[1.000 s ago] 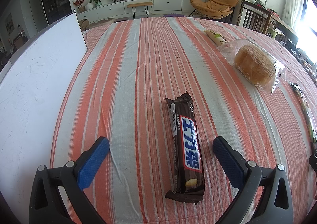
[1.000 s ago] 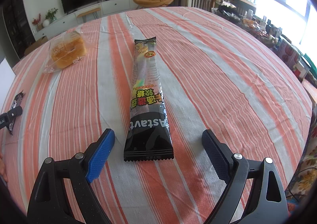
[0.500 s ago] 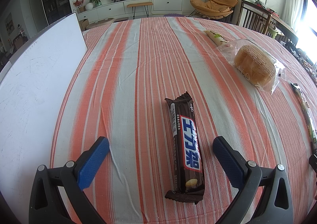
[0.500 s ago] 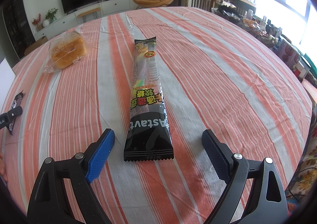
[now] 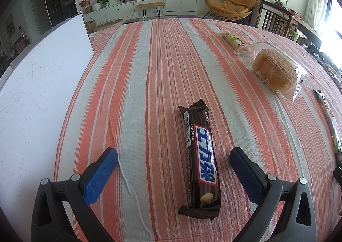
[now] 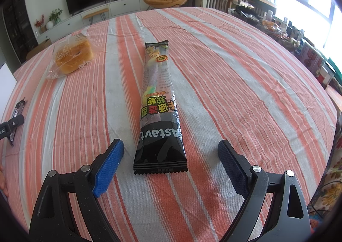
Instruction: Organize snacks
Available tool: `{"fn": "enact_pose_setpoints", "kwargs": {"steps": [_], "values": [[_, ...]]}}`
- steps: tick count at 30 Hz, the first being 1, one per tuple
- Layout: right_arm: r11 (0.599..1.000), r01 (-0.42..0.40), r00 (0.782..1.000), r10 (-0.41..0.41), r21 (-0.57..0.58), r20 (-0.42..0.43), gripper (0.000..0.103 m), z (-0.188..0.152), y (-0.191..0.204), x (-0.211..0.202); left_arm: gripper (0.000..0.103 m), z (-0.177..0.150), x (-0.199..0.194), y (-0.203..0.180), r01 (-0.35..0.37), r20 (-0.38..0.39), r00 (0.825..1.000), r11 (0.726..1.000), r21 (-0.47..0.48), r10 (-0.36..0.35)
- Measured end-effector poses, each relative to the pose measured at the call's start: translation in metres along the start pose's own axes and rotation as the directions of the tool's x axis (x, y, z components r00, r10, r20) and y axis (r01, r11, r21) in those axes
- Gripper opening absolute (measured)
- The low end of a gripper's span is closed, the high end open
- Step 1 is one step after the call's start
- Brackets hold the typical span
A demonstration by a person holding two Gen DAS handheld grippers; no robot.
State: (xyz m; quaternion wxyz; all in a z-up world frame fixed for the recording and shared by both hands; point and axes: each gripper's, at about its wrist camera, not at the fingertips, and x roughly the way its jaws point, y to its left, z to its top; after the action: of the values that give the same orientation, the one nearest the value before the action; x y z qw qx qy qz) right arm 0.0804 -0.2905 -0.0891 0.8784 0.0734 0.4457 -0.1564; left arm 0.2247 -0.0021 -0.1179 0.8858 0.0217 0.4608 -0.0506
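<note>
Both claws are gaping wide and empty: the left claw [image 5: 173,166] is straddling the chocolate bar [image 5: 199,156], the right claw [image 6: 171,156] the candy pack [image 6: 159,111], each snack running lengthwise near-to-far.

Orange/grey striped cloth [image 5: 149,71]; brown choc bar [image 5: 199,160], blue logo; black candy pack [image 6: 159,113]; blue claw pads [image 6: 108,169].

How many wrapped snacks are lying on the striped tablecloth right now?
4. Chocolate bar between the open left gripper fingers; long candy pack in front of the open right gripper; bagged bread between them; pale pack behind it. Others may lie out of view.
</note>
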Motion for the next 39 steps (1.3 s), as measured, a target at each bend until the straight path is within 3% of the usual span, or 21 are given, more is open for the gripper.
{"fn": "enact_pose_setpoints", "kwargs": {"steps": [16,21,22,23,24,26,30,34,37,39], "values": [[1.0,0.0,1.0,0.0,0.0,0.0,0.092,0.0,0.0,0.0,0.103,0.0,0.0,0.0,0.0,0.0,1.0,1.0,0.0,0.0],[1.0,0.0,1.0,0.0,0.0,0.001,0.092,0.0,0.0,0.001,0.102,0.003,-0.001,-0.006,0.02,-0.108,0.994,1.0,0.023,-0.017],[1.0,0.0,1.0,0.0,0.0,0.001,0.092,0.0,0.0,0.001,0.098,0.003,-0.004,-0.009,0.025,-0.112,0.994,0.999,0.032,-0.022],[1.0,0.0,1.0,0.0,0.001,0.001,0.092,0.0,0.0,0.001,0.083,0.002,-0.008,-0.013,0.044,-0.103,0.994,0.998,0.046,-0.039],[1.0,-0.001,1.0,0.001,0.002,0.0,0.092,0.0,-0.001,0.001,0.056,0.002,-0.012,-0.017,0.056,-0.093,0.994,0.996,0.072,-0.05],[1.0,-0.007,1.0,0.007,0.011,-0.005,0.092,0.001,-0.003,-0.001,0.017,0.002,-0.018,-0.027,0.075,-0.102,0.993,0.988,0.134,-0.061],[0.993,-0.088,0.996,0.09,0.085,-0.024,0.091,0.019,-0.014,-0.011,0.017,-0.004,-0.025,-0.026,0.106,-0.095,0.991,0.989,0.103,-0.096],[0.998,-0.044,0.991,0.048,0.034,-0.125,0.091,0.054,-0.004,0.005,0.017,-0.015,-0.042,-0.015,0.164,-0.091,0.983,0.986,0.017,-0.162],[1.0,-0.005,0.974,-0.002,-0.03,-0.228,0.091,0.062,0.007,0.036,0.017,-0.023,-0.066,-0.009,0.209,-0.064,0.976,0.978,-0.019,-0.21],[1.0,-0.023,0.98,0.022,-0.001,-0.197,0.089,0.062,0.003,0.033,0.017,-0.029,-0.083,-0.006,0.234,-0.048,0.971,0.972,-0.021,-0.234]]}}
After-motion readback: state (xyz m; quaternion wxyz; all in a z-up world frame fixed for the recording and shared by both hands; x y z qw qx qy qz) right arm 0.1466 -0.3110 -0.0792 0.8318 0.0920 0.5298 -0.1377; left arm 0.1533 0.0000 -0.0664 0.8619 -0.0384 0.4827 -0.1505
